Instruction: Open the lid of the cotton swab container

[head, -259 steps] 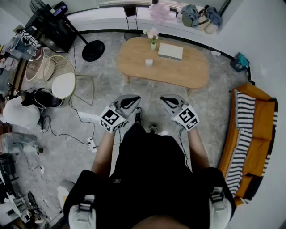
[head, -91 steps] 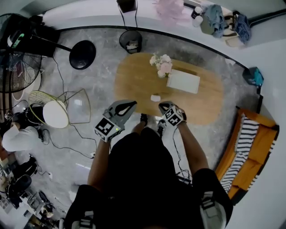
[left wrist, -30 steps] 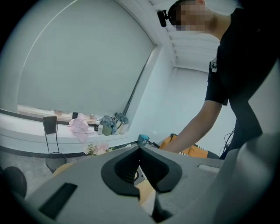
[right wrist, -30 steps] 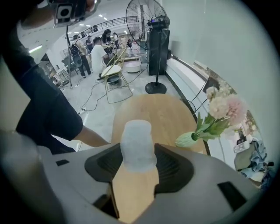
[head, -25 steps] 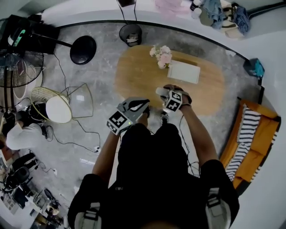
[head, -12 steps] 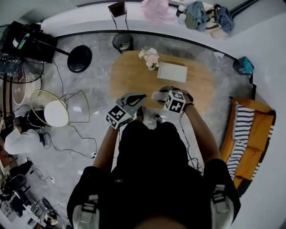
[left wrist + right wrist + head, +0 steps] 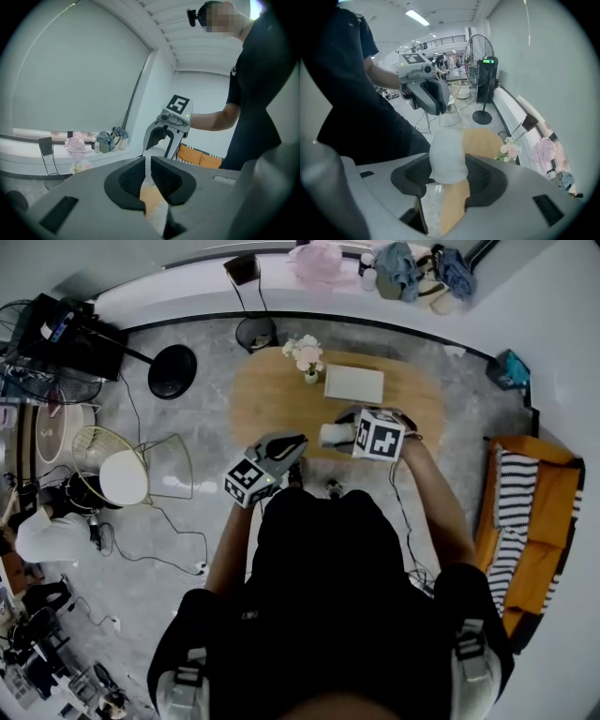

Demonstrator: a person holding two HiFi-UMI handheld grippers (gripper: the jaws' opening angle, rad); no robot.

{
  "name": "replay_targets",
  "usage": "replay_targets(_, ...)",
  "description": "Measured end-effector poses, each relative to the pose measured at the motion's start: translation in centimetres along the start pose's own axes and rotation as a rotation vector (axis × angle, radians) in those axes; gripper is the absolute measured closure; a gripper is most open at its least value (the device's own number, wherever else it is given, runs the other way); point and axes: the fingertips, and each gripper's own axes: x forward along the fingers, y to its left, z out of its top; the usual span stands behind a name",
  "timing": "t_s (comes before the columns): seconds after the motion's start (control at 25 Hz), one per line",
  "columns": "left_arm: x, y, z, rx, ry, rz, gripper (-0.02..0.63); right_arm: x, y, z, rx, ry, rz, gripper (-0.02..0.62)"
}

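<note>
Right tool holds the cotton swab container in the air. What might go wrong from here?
1. The container is pinched in the right tool high above the table; if it slips during opening, it would likely drop.
2. The left tool is shut and empty; brought in like that, it may knock the container instead of gripping it.

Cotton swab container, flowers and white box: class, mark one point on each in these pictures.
cotton swab container (image 7: 447,159), right gripper view, on its frosted side.
flowers (image 7: 304,351), head view, on the blossoms.
white box (image 7: 353,384), head view, on the middle of its top.
</note>
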Motion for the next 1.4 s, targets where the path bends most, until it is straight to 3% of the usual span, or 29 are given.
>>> replay_targets(0.28,-0.3,-5.0,-0.5,0.078,0.038,0.003,0.458,-3.0,4.9,1.3,-0.078,0.001,0.065,0.382)
replay_targets(0.52,0.3,-8.1,-1.3,0.088,0.03,0.013,0.382,-5.4,7.6,4.0,-0.146,-0.094,0.059,0.383)
replay_targets(0.92,1.5,-12.6,-1.2,0.099,-0.032,-0.006,0.368,-7.1,12.4,5.0,-0.22,-0.123,0.062,0.385)
replay_targets(1.4,2.0,-16.9,0.5,0.084,-0.118,-0.109,0.391,-8.0,15.1,4.8,-0.194,-0.248,0.145,0.384)
